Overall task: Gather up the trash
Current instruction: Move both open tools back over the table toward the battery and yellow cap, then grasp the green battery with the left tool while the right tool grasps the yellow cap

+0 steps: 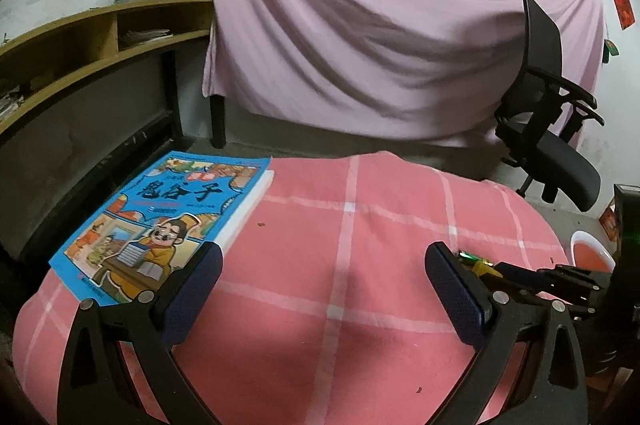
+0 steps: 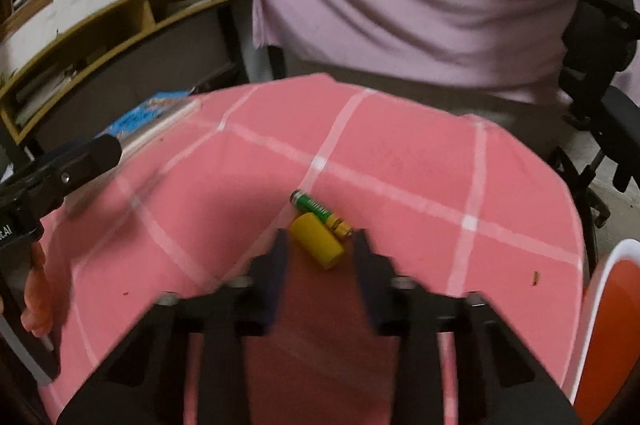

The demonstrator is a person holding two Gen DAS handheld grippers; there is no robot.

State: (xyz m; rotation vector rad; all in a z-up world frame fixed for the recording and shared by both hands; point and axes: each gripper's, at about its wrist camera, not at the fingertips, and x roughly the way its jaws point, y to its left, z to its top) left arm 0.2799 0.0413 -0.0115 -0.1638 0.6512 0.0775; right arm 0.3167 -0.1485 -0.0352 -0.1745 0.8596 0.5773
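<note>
A green and yellow battery [image 2: 320, 213] and a yellow cylinder cap [image 2: 318, 241] lie touching on the pink checked cloth [image 2: 400, 161]. My right gripper [image 2: 320, 245] is open, its fingers on either side of the yellow cap, low over the cloth. In the left wrist view the battery [image 1: 472, 257] and yellow piece [image 1: 482, 268] show just right of my left gripper [image 1: 324, 283], which is open and empty above the cloth [image 1: 320, 225]. The right gripper [image 1: 560, 277] reaches in from the right.
A blue comic book [image 1: 160, 225] lies on the cloth's left side. A white bin with an orange liner [image 2: 616, 305] stands at the right, below the table edge. A black office chair [image 1: 548, 121], a pink draped sheet [image 1: 380, 25] and a wooden shelf [image 1: 80, 41] stand behind.
</note>
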